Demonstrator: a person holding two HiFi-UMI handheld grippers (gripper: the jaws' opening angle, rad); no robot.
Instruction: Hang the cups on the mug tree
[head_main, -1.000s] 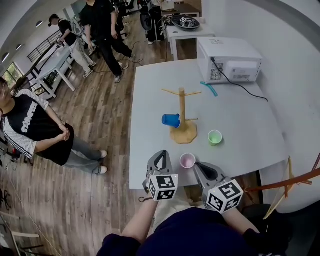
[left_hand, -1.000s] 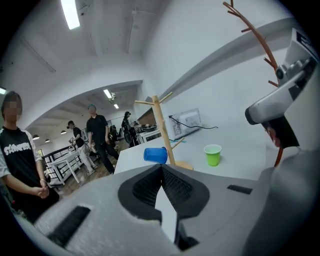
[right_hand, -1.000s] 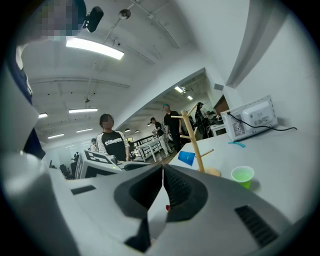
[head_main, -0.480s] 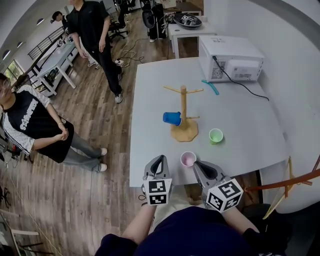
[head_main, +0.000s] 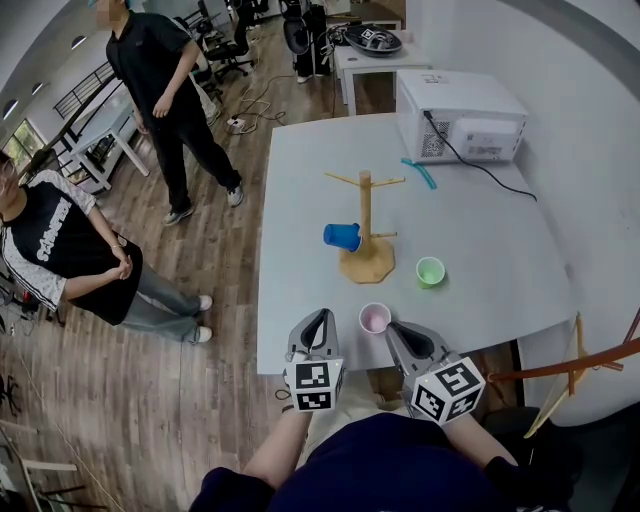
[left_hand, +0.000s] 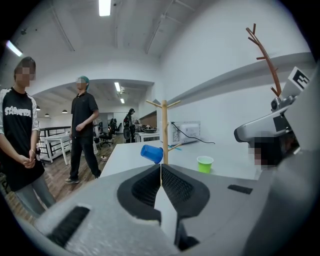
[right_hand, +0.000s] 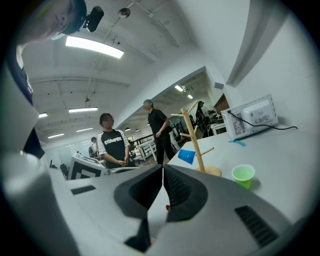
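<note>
A wooden mug tree (head_main: 365, 225) stands mid-table, with a blue cup (head_main: 342, 237) hanging on a lower left peg. The blue cup (left_hand: 151, 153) and tree (left_hand: 164, 131) also show in the left gripper view, and in the right gripper view as tree (right_hand: 192, 139) and blue cup (right_hand: 186, 156). A green cup (head_main: 429, 272) stands upright right of the base. A pink cup (head_main: 375, 319) stands near the table's front edge. My left gripper (head_main: 316, 325) and right gripper (head_main: 397, 332) hover at that edge, either side of the pink cup, both shut and empty.
A white microwave (head_main: 460, 118) with a black cord sits at the table's far right. A teal strip (head_main: 420, 174) lies near it. Two people (head_main: 70, 250) stand on the wood floor to the left. A white wall runs along the right.
The left gripper has dropped back slightly toward me. The person in black at the far left has walked nearer. Cups and tree are unmoved.
</note>
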